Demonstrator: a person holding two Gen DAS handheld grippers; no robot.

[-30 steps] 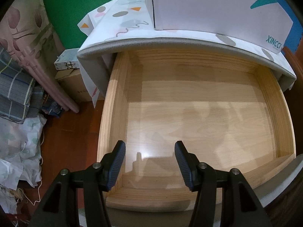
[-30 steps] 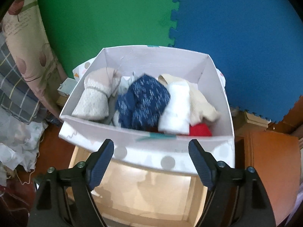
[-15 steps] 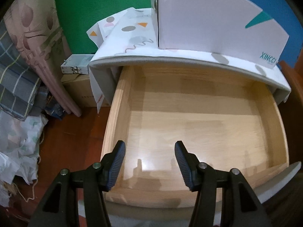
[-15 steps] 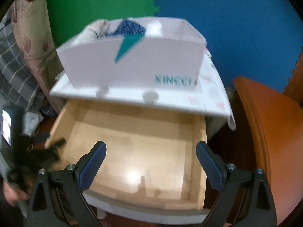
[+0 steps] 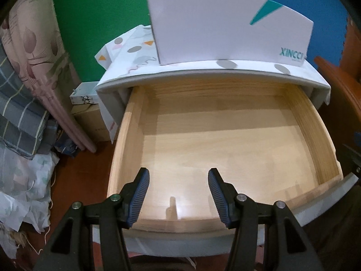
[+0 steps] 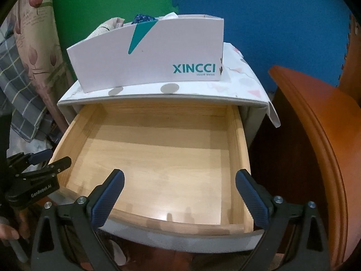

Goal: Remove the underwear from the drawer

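The wooden drawer (image 5: 126,140) stands pulled out of the nightstand, and its floor is bare in both views. On the nightstand top sits a white XINCCI box (image 6: 146,61). Folded underwear peeks over its rim: a dark blue patterned piece (image 6: 144,18) and a beige one (image 6: 112,23). My left gripper (image 5: 178,176) hovers open over the drawer's front left, nothing between its fingers; the left gripper (image 6: 56,157) also shows at the right wrist view's left edge. My right gripper (image 6: 180,176) hangs above the drawer's front edge (image 6: 237,149), jaws opening wide, nothing between them.
A patterned cloth (image 5: 135,52) covers the nightstand top. Orange-brown wooden furniture (image 6: 315,135) stands close on the right. Piled bedding (image 5: 22,113) and a cardboard box (image 5: 90,122) crowd the floor on the left. A person's hand (image 6: 9,232) holds the left gripper's handle.
The right gripper came down from above the box of underwear to the drawer's front, and its jaws widened. The left gripper drew back and up a little.
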